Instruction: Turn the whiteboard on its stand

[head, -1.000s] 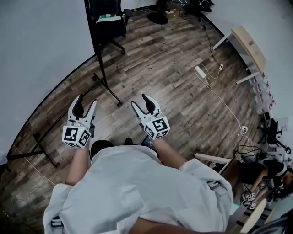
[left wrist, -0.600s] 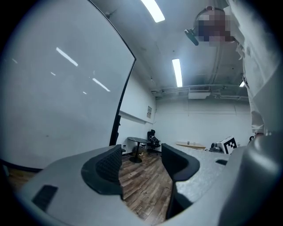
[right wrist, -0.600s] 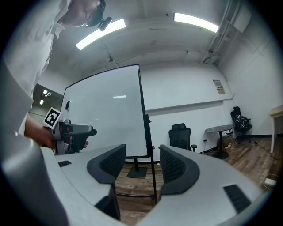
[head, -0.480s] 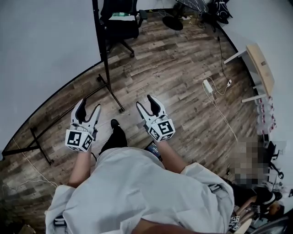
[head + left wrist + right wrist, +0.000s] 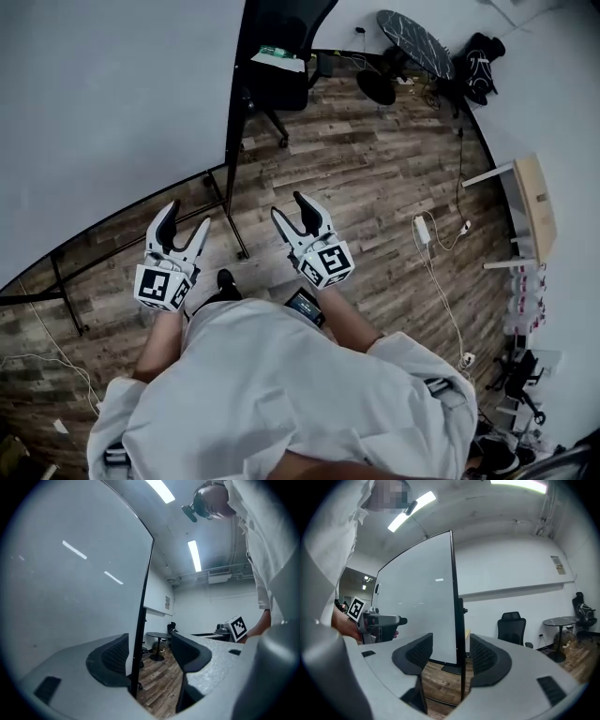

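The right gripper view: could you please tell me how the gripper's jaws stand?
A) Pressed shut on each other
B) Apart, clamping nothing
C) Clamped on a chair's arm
B: the right gripper's jaws stand apart with nothing pressed between them; the whiteboard's dark edge only shows farther off through the gap.

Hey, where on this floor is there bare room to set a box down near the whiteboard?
Bare wood floor between the stand leg and the power strip. Crowded by the office chair, round table and desk.
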Demonstrator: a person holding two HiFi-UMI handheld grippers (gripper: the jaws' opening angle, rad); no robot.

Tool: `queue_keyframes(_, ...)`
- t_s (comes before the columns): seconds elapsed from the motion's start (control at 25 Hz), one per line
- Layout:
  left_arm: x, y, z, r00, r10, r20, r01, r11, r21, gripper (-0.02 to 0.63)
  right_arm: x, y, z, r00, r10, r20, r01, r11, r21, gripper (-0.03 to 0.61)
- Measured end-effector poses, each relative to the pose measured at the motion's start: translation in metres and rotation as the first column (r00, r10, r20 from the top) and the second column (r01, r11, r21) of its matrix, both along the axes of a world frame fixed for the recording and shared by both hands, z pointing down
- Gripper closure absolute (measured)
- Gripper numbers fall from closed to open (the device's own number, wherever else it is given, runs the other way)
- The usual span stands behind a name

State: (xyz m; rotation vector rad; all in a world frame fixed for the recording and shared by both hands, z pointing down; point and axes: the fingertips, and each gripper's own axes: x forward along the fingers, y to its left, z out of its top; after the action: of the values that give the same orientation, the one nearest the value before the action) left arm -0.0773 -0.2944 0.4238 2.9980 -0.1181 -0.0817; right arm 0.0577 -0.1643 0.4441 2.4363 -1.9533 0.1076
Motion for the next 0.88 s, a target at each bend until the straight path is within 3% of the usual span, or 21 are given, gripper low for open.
queue_keyframes(0.24,0.021,-0.022,-0.008,0.999,-0.053,-0.006,0.053,0.999,0.01,0.347,0.036,-0.052,-0.019,0.995,-0.092,-0.031,0.092,0.996,-0.006,0.331)
queue_keyframes(0.56,0.013,-0.022,0.001,0.975,-0.22,0.013,0.22,0.975,0.008,0.347,0.069,-0.077,-0.013,0.972,-0.232,-0.017,0.232,0.973,-0.001,0.33)
queue_keyframes(0.68,0.016,-0.021,-0.007,0.955,-0.297,0.012,0.297,0.955,0.012,0.347,0.084,-0.089,-0.013,0.957,-0.29,-0.005,0.29,0.957,0.014,0.33)
queue_keyframes(0.88,0.019,-0.007,-0.027,0.898,-0.44,-0.011,0.44,0.898,0.02,0.347,0.108,-0.111,-0.014,0.908,-0.42,-0.005,0.42,0.907,0.026,0.325)
